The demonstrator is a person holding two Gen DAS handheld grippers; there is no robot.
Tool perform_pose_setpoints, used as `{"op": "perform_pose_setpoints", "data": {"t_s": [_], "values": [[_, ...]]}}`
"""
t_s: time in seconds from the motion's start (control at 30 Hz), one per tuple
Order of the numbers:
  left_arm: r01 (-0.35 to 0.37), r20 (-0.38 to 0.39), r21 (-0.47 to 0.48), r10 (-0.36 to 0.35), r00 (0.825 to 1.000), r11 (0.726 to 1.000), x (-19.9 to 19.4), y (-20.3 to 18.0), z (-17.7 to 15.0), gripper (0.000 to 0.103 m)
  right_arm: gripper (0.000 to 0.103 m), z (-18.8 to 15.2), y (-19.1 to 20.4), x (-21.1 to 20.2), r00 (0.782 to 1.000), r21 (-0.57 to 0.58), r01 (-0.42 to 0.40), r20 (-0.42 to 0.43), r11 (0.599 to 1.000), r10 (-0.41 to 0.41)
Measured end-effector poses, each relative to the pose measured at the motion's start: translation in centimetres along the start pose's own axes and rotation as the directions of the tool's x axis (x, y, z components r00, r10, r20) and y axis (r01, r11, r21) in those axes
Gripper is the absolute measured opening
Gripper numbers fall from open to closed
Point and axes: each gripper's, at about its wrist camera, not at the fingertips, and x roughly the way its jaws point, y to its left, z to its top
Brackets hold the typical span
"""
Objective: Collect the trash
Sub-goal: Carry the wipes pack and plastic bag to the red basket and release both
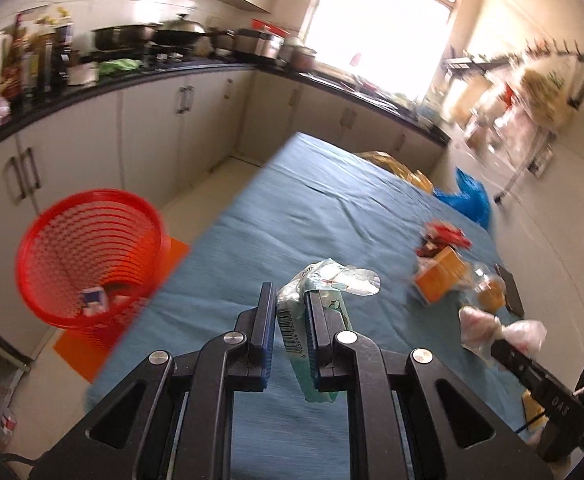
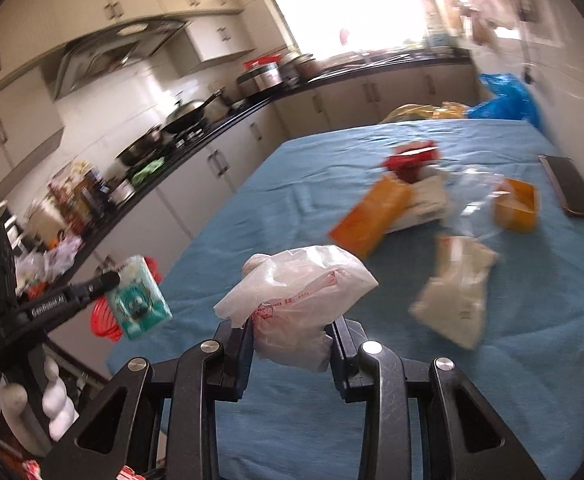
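Left gripper (image 1: 288, 316) clenched on a green tissue pack (image 1: 315, 320), barcode side showing between the jaws, held above the blue tablecloth (image 1: 292, 208). Same pack seen from the right wrist at 9 o'clock (image 2: 138, 298), off the table's left edge.

Right gripper (image 2: 290, 340) clamped on a crumpled white plastic bag (image 2: 292, 292) with red print, lifted clear of the cloth. From the left wrist, that bag at 4 o'clock (image 1: 499, 330).

Red mesh basket (image 1: 90, 256) on the floor at 9 o'clock in the left view, standing on an orange mat (image 1: 92, 360), just beside the table edge. Small blue-and-white carton (image 1: 93, 300) lying in its bottom.

Remaining on the cloth, right view: orange carton (image 2: 367, 216) at 12 o'clock, touching a white box (image 2: 423, 204); red wrapper (image 2: 411, 158) behind them; small orange box (image 2: 517, 204) at 2 o'clock under clear film; beige paper pouch (image 2: 457, 288) near 3 o'clock; dark phone (image 2: 569, 192) at the right edge. Blue plastic bag (image 2: 507, 96) and yellow bag (image 2: 423, 112) past the far end.

Between pack and basket: only open air and the table edge. Kitchen counter (image 1: 132, 80) with pots (image 1: 124, 36) and bottles (image 1: 36, 64) beyond. Strong motion blur on both views.
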Motion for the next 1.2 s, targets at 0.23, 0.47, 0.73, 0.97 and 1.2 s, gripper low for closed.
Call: {"op": "perform_pose_setpoints", "data": {"t_s": [0.23,0.47,0.73,0.97,1.2], "values": [[-0.118,0.066,-0.079,0.123,0.990,0.990,-1.9,7.2,2.2,0.013,0.035,1.0,6.6,4.8,0.991,-0.103,-0.121,-0.076,0.987,0.114],[-0.225,0.075,-0.138,0.237,0.969,0.964,-2.0,13.9,4.6,0.013,0.035,1.9,15.1,10.9,0.963,-0.215,-0.250,-0.153,0.944,0.220],[-0.312,0.028,-0.152,0.320,0.947,0.938,0.5,18.0,5.7,0.014,0.036,2.1,22.4,18.9,0.921,-0.253,-0.355,-0.259,0.900,0.291],[-0.322,0.021,-0.185,0.332,0.943,0.929,1.3,19.9,5.7,0.047,0.051,1.2,24.0,24.0,0.904,-0.270,-0.364,-0.334,0.891,0.268],[-0.325,0.029,-0.176,0.335,0.942,0.929,1.2,19.2,5.4,0.058,0.057,1.6,20.7,22.5,0.914,-0.218,-0.333,-0.313,0.918,0.257]]}}
